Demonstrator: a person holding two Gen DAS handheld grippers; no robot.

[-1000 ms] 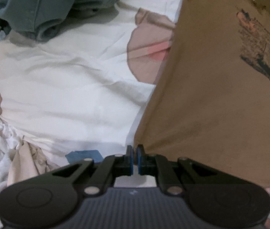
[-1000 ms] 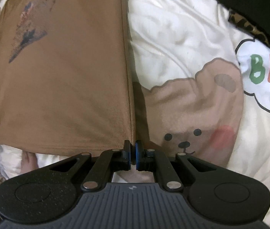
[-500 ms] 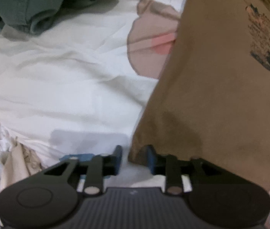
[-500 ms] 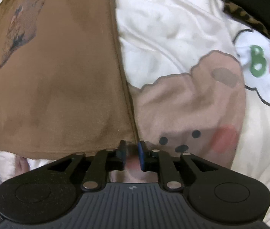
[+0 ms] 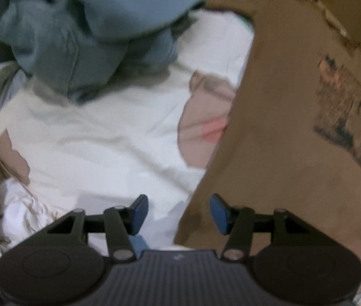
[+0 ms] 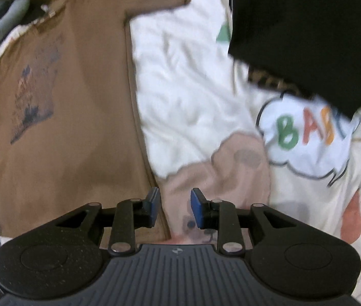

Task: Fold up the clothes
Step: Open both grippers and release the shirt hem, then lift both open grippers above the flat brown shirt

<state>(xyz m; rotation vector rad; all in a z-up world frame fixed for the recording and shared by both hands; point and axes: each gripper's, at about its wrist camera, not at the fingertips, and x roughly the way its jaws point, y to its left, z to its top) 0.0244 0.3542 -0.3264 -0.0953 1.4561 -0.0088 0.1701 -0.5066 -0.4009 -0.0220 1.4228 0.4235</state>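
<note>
Nearby, brown t-shirt [image 5: 282, 127] flat on cartoon bedsheet [image 5: 103, 140], no containers visible.

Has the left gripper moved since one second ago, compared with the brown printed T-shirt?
Yes. The left gripper has let go of the corner of the brown printed T-shirt and risen above it; its jaws are opening, nothing between them.

This is a bedroom in a home. A bed is covered by a white cartoon-print sheet [image 6: 193, 97] showing a bear and coloured letters. Loose laundry lies on it: a brown T-shirt [image 5: 282, 127], a blue-grey garment [image 5: 91, 30] and black clothing [image 6: 308, 30].
</note>
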